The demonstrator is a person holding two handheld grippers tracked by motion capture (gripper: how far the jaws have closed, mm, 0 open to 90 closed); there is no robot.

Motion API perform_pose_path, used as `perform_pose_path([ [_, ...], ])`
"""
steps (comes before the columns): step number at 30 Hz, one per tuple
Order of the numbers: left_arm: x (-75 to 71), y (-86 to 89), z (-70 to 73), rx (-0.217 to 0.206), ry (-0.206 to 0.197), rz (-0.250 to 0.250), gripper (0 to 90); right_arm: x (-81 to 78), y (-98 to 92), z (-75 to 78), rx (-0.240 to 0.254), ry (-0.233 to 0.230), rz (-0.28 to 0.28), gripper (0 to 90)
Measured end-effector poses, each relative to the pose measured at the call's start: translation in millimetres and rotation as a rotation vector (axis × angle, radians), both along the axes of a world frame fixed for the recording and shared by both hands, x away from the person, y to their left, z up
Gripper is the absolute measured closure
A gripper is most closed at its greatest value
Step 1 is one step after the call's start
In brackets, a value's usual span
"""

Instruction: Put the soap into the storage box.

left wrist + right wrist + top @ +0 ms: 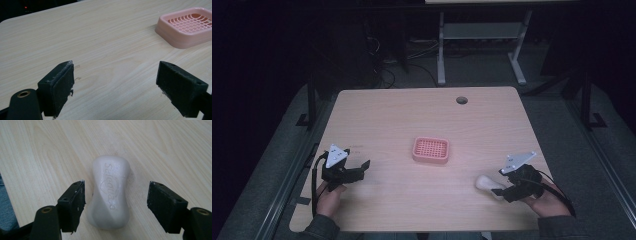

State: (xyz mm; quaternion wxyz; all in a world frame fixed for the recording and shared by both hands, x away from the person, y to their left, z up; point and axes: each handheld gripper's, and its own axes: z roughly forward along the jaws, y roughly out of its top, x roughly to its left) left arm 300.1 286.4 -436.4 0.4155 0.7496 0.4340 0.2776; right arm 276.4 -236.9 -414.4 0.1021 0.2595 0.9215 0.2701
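A white bar of soap [110, 192] lies flat on the wooden table [402, 115], near its right front edge [486, 182]. My right gripper [116, 205] is open, its two black pads standing on either side of the soap's near end with gaps to both sides. In the high view the right gripper [498, 184] sits just right of the soap. A pink slotted soap dish [431, 150] rests at the table's middle. My left gripper [364, 166] is open at the front left, with bare wood between its pads [61, 85] and the pink dish [187, 26] off to the far right.
A round cable hole [461, 100] sits near the table's far edge. Beyond the table, on dark floor, stand the white legs of another desk [442, 50] with cables. The person's hands come in at the bottom left and right corners.
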Motion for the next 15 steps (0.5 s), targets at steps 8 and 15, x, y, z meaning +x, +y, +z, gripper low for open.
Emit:
perform_pose_path([
  [8, -0.3, -0.3, 0.0, -0.004, -0.001, -0.002, 14.1, 8.4, 11.5, -5.2, -0.030, 0.012, 0.028, 30.3],
  [15, 0.1, 0.1, -0.1, -0.005, -0.001, -0.003, 14.1, 12.2, 14.3, -11.6, -0.043, 0.027, 0.023, 31.2],
])
